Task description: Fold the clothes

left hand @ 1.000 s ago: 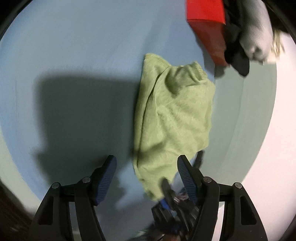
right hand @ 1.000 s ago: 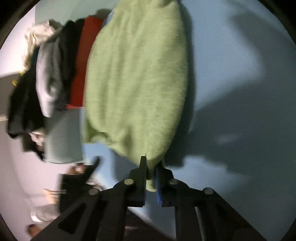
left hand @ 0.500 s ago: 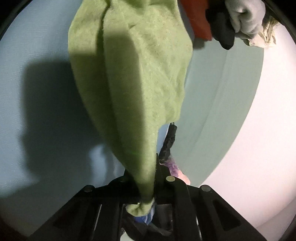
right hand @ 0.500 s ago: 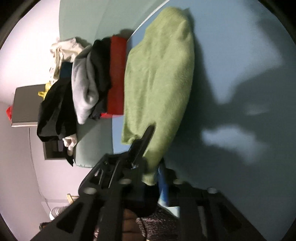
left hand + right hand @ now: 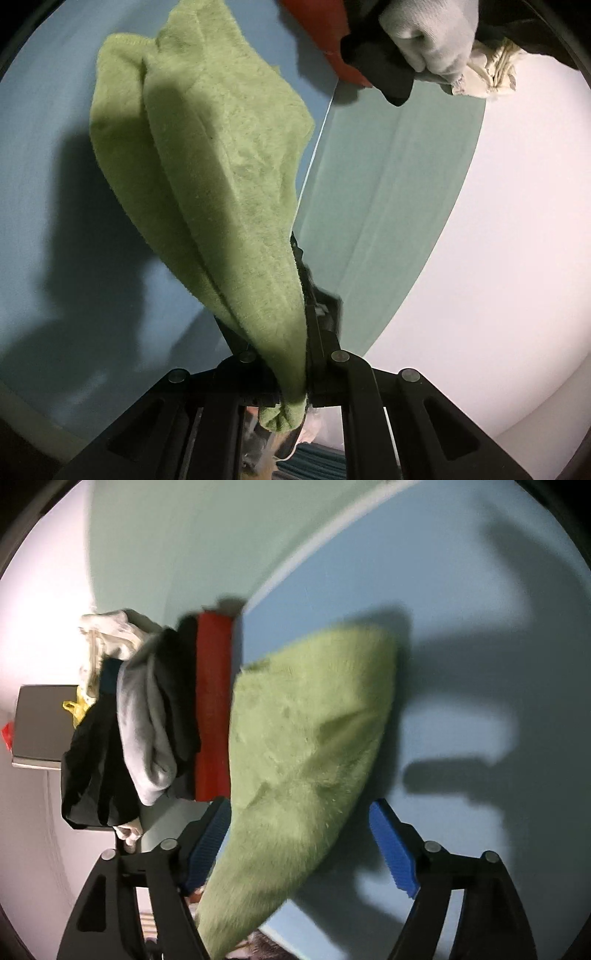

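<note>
A light green knit garment (image 5: 207, 155) hangs bunched from my left gripper (image 5: 295, 373), which is shut on its corner above the blue table (image 5: 44, 110). The garment also shows in the right wrist view (image 5: 310, 746), hanging between the blue pads of my right gripper (image 5: 299, 849). The right gripper's jaws stand wide open and grip nothing; the cloth passes between them.
A red box (image 5: 212, 709) stands at the table's edge with a heap of black, grey and white clothes (image 5: 144, 720) draped beside it. The heap also shows in the left wrist view (image 5: 417, 40). A pale wall (image 5: 498, 258) lies beyond the table.
My left gripper closed on the green garment and lifted it. My right gripper, shut on the garment before, has opened and let go.
</note>
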`<state>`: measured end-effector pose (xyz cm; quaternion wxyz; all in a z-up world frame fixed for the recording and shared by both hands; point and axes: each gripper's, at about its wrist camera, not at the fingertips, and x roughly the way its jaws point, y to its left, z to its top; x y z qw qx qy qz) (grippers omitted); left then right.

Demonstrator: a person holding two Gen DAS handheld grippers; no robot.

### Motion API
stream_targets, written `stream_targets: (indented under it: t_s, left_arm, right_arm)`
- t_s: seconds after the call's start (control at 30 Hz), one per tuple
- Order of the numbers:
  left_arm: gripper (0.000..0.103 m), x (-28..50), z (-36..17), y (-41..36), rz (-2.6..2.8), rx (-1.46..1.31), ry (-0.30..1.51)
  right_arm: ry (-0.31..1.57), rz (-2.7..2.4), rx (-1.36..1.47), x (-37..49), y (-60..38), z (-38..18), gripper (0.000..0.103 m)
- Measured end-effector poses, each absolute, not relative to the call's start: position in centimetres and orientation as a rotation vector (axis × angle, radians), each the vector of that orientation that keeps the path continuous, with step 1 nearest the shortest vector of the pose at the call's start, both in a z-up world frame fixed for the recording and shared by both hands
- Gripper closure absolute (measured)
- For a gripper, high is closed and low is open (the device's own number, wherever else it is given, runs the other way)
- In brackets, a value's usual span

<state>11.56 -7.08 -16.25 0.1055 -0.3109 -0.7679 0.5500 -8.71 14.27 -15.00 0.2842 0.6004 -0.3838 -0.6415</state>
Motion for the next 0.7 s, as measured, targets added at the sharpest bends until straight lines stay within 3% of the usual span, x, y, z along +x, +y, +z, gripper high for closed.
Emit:
stream_targets:
  t_s: [0.03,0.07,0.1,0.13,0.2,0.27,0.33,0.47,0.57,0.7]
  left_arm:
    - [0.094,11.3,-16.0,-7.2,1.625,-0.928,-2.251]
    - [0.094,11.1,-15.8,-7.4,1.632,-0.946,-2.238]
    - [0.094,10.9,-15.6,-7.6,1.640,-0.964,-2.224]
    - [0.094,10.7,-15.2,-8.0,1.658,-0.988,-2.204]
    - [0.094,10.0,-13.5,-9.5,1.717,-1.032,-2.143]
    - [0.094,9.0,-10.8,-10.9,1.753,-1.018,-2.061]
    - [0.094,8.1,-6.4,-11.7,1.745,-0.928,-1.951]
    - [0.094,7.6,0.0,-11.6,1.709,-0.890,-1.805]
    - [0.094,7.3,0.1,-10.7,1.671,-1.077,-1.763]
    - [0.094,4.8,-2.1,-10.3,1.688,-1.313,-1.742]
  right_arm:
    - [-1.059,-1.666,1.625,-9.0,12.8,-15.9,0.038]
    - [-1.088,-1.644,1.658,-9.1,12.2,-17.1,0.063]
    - [-1.124,-1.633,1.683,-8.9,12.0,-18.0,0.079]
    - [-1.204,-1.590,1.689,-8.9,12.0,-19.0,0.088]
    - [-1.287,-1.579,1.636,-9.0,12.6,-18.1,0.091]
    - [-1.250,-1.653,1.521,-9.4,13.5,-14.1,0.092]
    - [-1.127,-1.763,1.327,-9.2,14.3,-6.1,0.092]
    - [-1.080,-1.694,1.032,-6.4,15.8,5.4,0.092]
    - [-1.054,-1.766,0.935,-3.6,17.4,9.2,0.092]
    - [-0.956,-2.008,1.107,-2.9,18.3,7.7,0.092]
